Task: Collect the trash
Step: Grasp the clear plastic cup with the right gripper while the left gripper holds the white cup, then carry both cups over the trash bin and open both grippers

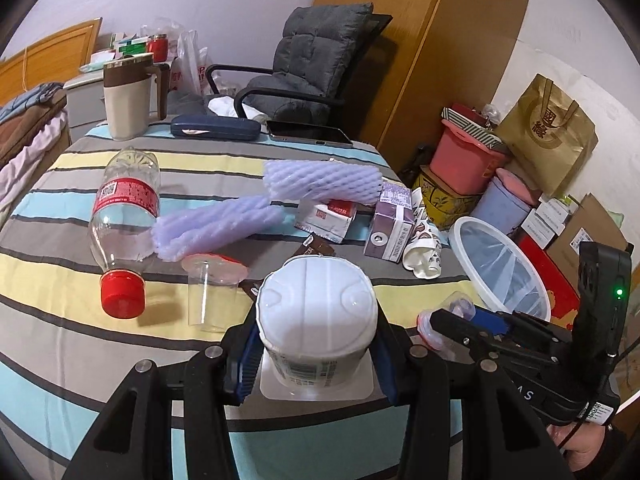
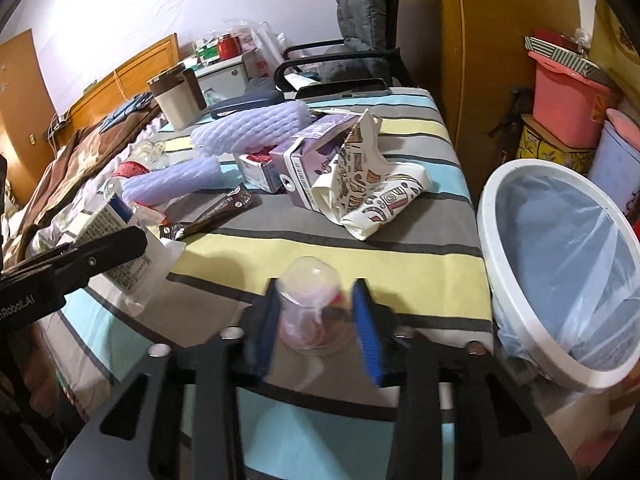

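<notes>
Thin clear plastic cup [image 2: 310, 308], light and easily crushed, sits clamped mid-wall in the right gripper [image 2: 316, 320] above the striped cloth [image 2: 400, 252]; gentle pressure suits it. Left gripper [image 1: 316, 356] clamps a stiffer white yogurt tub [image 1: 316, 312]. Lined bin [image 2: 492, 240] stands beside.

Right hand-held gripper [image 2: 316, 320] has a small clear plastic cup [image 2: 310, 308] squeezed between its blue pads, over the striped worktop [image 2: 400, 264]. White bin [image 2: 560, 272] with a liner sits just right; crumpled patterned paper cup [image 2: 372, 196] lies farther back.
</notes>
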`<state>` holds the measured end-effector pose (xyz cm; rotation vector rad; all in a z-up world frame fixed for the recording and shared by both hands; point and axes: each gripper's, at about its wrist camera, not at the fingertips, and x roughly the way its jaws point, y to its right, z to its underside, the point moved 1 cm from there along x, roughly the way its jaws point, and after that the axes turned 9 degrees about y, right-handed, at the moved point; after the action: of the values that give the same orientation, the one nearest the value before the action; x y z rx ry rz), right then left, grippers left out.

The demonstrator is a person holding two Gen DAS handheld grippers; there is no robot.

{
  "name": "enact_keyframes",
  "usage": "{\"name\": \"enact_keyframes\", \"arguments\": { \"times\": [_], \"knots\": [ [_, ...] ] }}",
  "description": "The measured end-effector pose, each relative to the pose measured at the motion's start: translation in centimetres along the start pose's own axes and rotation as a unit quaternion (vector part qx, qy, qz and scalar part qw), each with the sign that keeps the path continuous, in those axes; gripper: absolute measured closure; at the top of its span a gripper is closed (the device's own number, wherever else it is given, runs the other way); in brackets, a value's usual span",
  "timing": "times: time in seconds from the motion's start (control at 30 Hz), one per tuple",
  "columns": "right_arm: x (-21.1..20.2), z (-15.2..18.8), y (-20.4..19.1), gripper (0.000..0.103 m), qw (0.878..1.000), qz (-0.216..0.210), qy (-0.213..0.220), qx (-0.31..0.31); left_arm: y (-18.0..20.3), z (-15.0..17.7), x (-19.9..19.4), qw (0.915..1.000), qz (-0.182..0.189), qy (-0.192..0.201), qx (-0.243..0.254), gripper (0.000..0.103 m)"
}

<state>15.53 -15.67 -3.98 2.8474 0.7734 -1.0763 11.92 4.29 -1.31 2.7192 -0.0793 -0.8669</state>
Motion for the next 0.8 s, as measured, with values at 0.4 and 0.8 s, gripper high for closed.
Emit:
{"name": "enact_keyframes", "arguments": {
  "times": [0.4, 0.8],
  "knots": [
    [-3.0, -0.4, 3.3, 0.067, 0.998, 0.036, 0.035, 0.025, 4.8, -0.9, 2.3, 0.9984, 0.046, -0.009, 0.032, 0.055],
    [-6.5, 0.1, 10.6, 0.067, 0.987, 0.124, 0.067, 0.079, 14.8, -2.2, 6.8, 0.9863, 0.14, -0.023, 0.084, 0.055]
  ]
}}
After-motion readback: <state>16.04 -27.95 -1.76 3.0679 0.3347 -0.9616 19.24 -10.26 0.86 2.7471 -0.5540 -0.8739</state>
